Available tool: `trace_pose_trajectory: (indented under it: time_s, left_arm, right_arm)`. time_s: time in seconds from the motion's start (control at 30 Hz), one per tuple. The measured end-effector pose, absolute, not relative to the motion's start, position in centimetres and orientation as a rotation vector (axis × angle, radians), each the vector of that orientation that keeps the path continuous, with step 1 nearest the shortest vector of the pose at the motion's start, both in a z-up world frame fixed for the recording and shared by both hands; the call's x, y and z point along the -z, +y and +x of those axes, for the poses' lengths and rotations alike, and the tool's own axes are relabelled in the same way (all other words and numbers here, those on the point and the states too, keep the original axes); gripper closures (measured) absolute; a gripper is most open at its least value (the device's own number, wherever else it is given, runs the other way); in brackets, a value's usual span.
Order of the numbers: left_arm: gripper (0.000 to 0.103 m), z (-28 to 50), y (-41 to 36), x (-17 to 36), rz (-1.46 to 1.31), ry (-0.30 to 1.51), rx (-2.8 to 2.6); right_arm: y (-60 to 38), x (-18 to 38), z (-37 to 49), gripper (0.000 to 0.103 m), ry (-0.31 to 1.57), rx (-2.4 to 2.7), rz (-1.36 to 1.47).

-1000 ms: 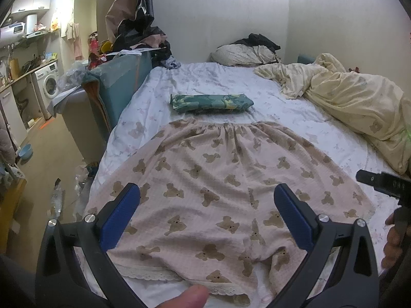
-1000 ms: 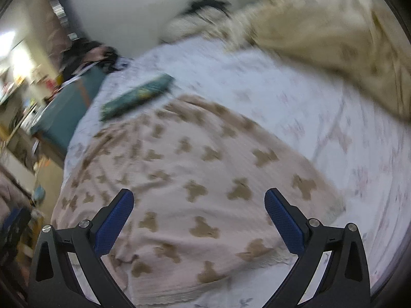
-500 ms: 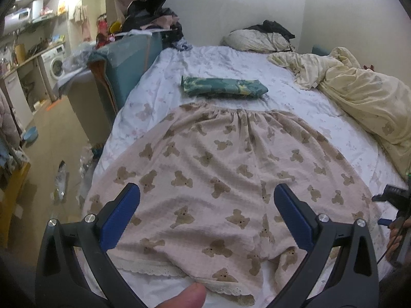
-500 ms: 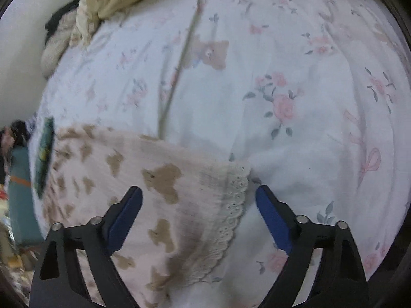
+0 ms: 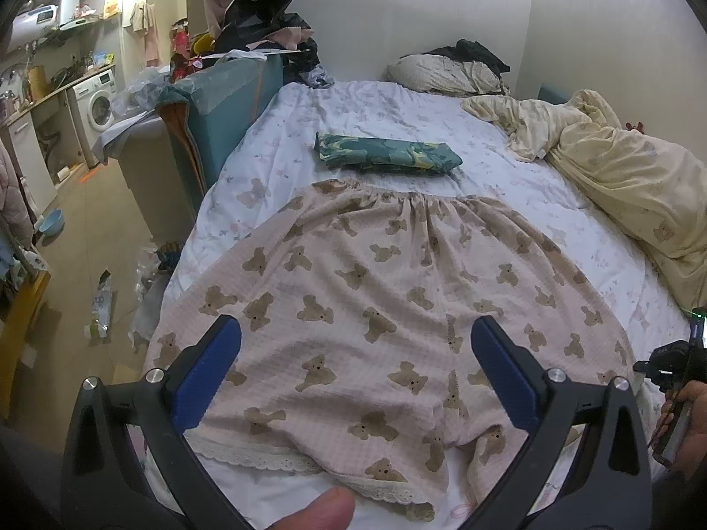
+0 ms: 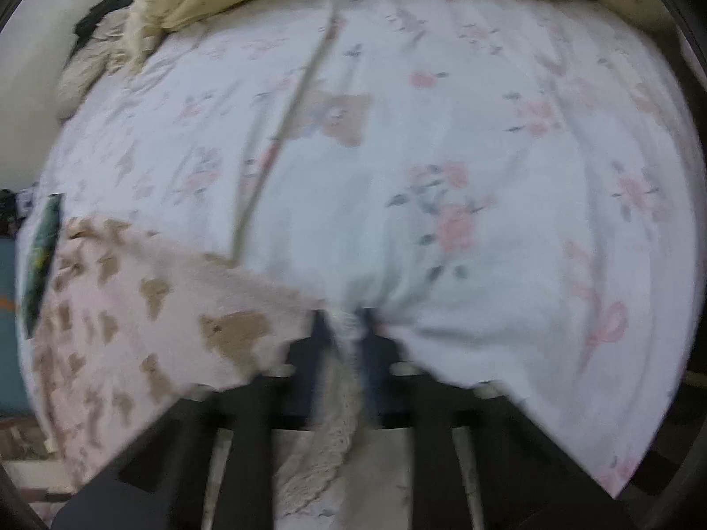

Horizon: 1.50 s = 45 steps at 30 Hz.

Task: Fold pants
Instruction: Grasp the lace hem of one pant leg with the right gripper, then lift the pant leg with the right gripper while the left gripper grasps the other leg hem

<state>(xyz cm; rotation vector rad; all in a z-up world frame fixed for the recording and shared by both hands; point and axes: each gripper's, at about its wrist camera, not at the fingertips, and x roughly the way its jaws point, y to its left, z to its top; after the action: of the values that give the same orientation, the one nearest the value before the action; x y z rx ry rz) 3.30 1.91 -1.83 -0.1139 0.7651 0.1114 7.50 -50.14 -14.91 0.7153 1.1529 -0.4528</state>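
Pink pants with brown bear print and lace hems [image 5: 389, 300] lie flat on the bed, waistband at the far end. My left gripper [image 5: 355, 357] is open above the near hem of the left leg, holding nothing. In the right wrist view my right gripper [image 6: 351, 331] is shut on the lace hem corner of the right leg [image 6: 349, 322], pressed into the flowered sheet [image 6: 442, 176]. The pants [image 6: 146, 309] spread to the left there. The right gripper also shows in the left wrist view [image 5: 671, 362], at the right hem corner.
A folded green patterned garment [image 5: 389, 154] lies beyond the waistband. A crumpled cream duvet [image 5: 618, 176] fills the bed's right side, with pillows [image 5: 442, 75] at the head. A teal piece of furniture [image 5: 221, 106] stands along the bed's left edge, with floor clutter beyond.
My right gripper moved down to the right hem corner and closed on the lace edge. My left gripper stayed open and drifted slightly closer over the left leg.
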Motion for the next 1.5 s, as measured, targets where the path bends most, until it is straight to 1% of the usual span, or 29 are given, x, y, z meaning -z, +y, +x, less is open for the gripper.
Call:
trace_pose_trajectory:
  time_s: [0.07, 0.17, 0.33, 0.47, 0.57, 0.63, 0.8, 0.97, 1.0, 1.03, 1.07, 1.2, 1.23, 1.27, 1.3, 1.37, 1.4, 1.43, 1.47, 1.5]
  left_arm:
    - [0.0, 3.3, 2.0, 1.8, -0.113, 0.772, -0.113]
    - [0.0, 3.7, 2.3, 1.8, -0.123, 0.807, -0.106]
    - [0.0, 4.8, 3.2, 2.2, -0.149, 0.874, -0.111]
    - [0.001, 6.4, 3.8, 2.1, -0.169, 0.914, -0.11]
    - [0.001, 8.0, 3.9, 1.9, -0.173, 0.941, -0.105]
    - [0.001, 9.7, 3.4, 2.0, -0.157, 0.974, -0.09]
    - [0.001, 15.1, 0.7, 2.9, -0.094, 1.056, -0.003]
    - [0.001, 23.2, -5.3, 5.7, -0.023, 1.169, 0.109]
    - [0.003, 24.6, -6.5, 6.4, -0.02, 1.18, 0.14]
    - [0.011, 25.5, -7.4, 6.8, -0.021, 1.179, 0.156]
    - [0.013, 27.1, -8.7, 7.4, -0.027, 1.18, 0.175]
    - [0.016, 32.4, -12.9, 9.6, -0.03, 1.18, 0.227]
    - [0.02, 34.0, -14.3, 10.7, -0.019, 1.198, 0.252]
    - [0.035, 34.9, -15.2, 11.5, -0.008, 1.215, 0.275]
    - [0.042, 36.0, -16.3, 12.7, 0.018, 1.245, 0.291]
    - [0.067, 37.3, -17.5, 14.5, 0.035, 1.295, 0.308]
    - [0.074, 37.8, -17.7, 14.9, 0.039, 1.307, 0.31]
    - [0.09, 38.0, -18.0, 15.2, 0.046, 1.309, 0.317]
    - [0.101, 38.1, -18.2, 15.3, 0.064, 1.3, 0.335]
    - [0.101, 38.0, -18.3, 15.1, 0.069, 1.291, 0.346]
  right_arm:
    - [-50.0, 14.0, 7.3, 0.101, 1.115, 0.457, 0.694]
    - [-48.8, 11.1, 6.7, 0.101, 1.016, 0.394, 0.664]
    - [-44.3, 4.9, 6.3, 0.101, 0.823, 0.09, 0.599]
    - [-39.3, 2.4, 7.1, 0.101, 0.779, -0.17, 0.559]
    - [-34.6, 1.8, 7.4, 0.101, 0.807, -0.377, 0.509]
    - [-31.6, 2.3, 7.2, 0.101, 0.86, -0.483, 0.461]
    - [-26.8, 6.6, 6.7, 0.101, 1.083, -0.594, 0.414]
    - [-25.6, 9.9, 7.3, 0.101, 1.207, -0.576, 0.421]
    - [-25.4, 10.3, 7.5, 0.101, 1.22, -0.573, 0.435]
    - [-25.5, 10.5, 7.4, 0.101, 1.226, -0.573, 0.441]
    - [-25.4, 10.7, 7.5, 0.101, 1.232, -0.57, 0.438]
    - [-25.7, 11.5, 7.1, 0.101, 1.253, -0.553, 0.442]
    - [-26.3, 11.5, 6.9, 0.101, 1.256, -0.549, 0.444]
    - [-26.3, 11.5, 7.0, 0.101, 1.257, -0.544, 0.452]
    - [-26.4, 11.6, 7.1, 0.101, 1.255, -0.542, 0.464]
    - [-27.1, 11.1, 7.1, 0.101, 1.238, -0.555, 0.481]
    - [-27.3, 10.8, 7.1, 0.101, 1.23, -0.56, 0.483]
    - [-27.2, 10.6, 7.2, 0.101, 1.221, -0.569, 0.486]
    - [-27.3, 10.6, 7.2, 0.101, 1.219, -0.573, 0.488]
    - [-27.1, 10.4, 7.2, 0.101, 1.216, -0.581, 0.49]
